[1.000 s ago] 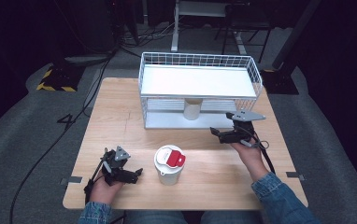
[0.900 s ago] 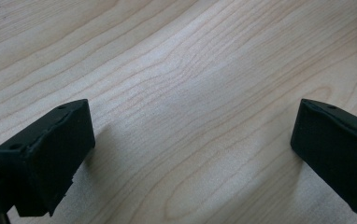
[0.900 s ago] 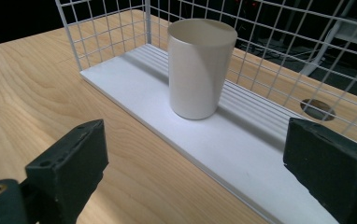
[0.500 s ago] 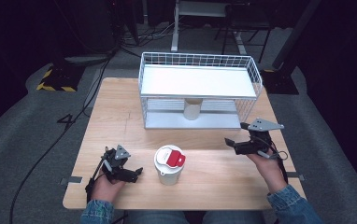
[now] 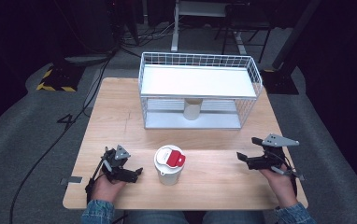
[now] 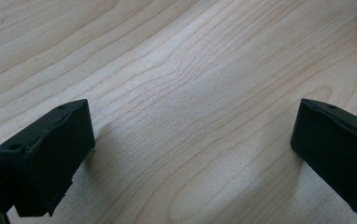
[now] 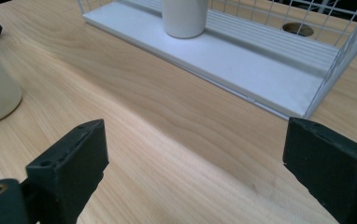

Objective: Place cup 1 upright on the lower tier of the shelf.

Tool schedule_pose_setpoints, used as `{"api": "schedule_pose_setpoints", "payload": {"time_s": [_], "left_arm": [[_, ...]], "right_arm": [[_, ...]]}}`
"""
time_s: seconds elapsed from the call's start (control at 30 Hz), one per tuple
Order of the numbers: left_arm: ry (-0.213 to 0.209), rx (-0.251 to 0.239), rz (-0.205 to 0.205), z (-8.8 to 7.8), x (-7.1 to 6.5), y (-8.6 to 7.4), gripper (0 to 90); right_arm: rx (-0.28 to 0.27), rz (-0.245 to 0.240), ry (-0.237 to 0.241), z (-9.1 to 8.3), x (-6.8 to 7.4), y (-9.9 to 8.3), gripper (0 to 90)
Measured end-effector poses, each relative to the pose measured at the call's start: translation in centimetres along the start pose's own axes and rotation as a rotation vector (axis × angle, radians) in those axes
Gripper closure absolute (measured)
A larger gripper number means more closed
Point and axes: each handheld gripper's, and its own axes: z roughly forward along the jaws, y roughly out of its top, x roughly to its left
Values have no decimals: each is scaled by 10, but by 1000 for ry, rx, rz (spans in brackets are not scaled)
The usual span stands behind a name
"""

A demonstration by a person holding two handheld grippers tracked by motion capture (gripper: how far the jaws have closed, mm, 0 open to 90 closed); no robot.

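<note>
The wooden surface [image 5: 120,121] carried a white wire rack [image 5: 200,91] at its far side, a small white cup [image 5: 192,109] standing on its lower shelf. A red-lidded cup [image 5: 169,164] stood near the front edge, between the left gripper [image 5: 132,173] and right gripper [image 5: 243,158], both released and empty.

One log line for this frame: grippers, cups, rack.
left gripper: open, empty | right gripper: open, empty | lidded cup: between grippers, untouched | second cup: rack lower shelf
</note>
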Motion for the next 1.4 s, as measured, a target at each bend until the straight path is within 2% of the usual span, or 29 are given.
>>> {"api": "schedule_pose_setpoints", "payload": {"time_s": [0.13,0.27,0.4,0.5,0.77,0.87,0.9,0.97,1.03,1.23,1.37,1.4], "left_arm": [[0,0,0,0,0,0,3],[0,0,0,0,0,0,3],[0,0,0,0,0,0,3],[0,0,-1,0,0,0,3],[7,2,-11,0,-1,0,4],[7,2,-10,0,-1,1,4],[7,2,-11,0,-1,0,3],[11,2,-7,0,-1,0,4],[10,4,-6,0,-1,0,4],[11,2,-14,0,-2,0,4],[7,8,-27,-1,-2,1,4],[1,-3,-46,-1,-2,0,3]], "right_arm": [[6,6,-10,-5,-3,-11,70],[38,-3,-47,-5,-4,-22,70],[78,40,-30,-3,-8,-33,70],[112,60,-36,0,-11,-42,70],[170,73,-81,7,-17,-61,70],[190,55,-96,8,-16,-66,70],[206,50,-101,8,-15,-67,64],[204,33,-113,6,-13,-68,62],[211,46,-103,6,-15,-69,58],[218,50,-112,8,-15,-68,24],[221,52,-114,9,-15,-68,17],[221,52,-114,9,-15,-68,17]]}}
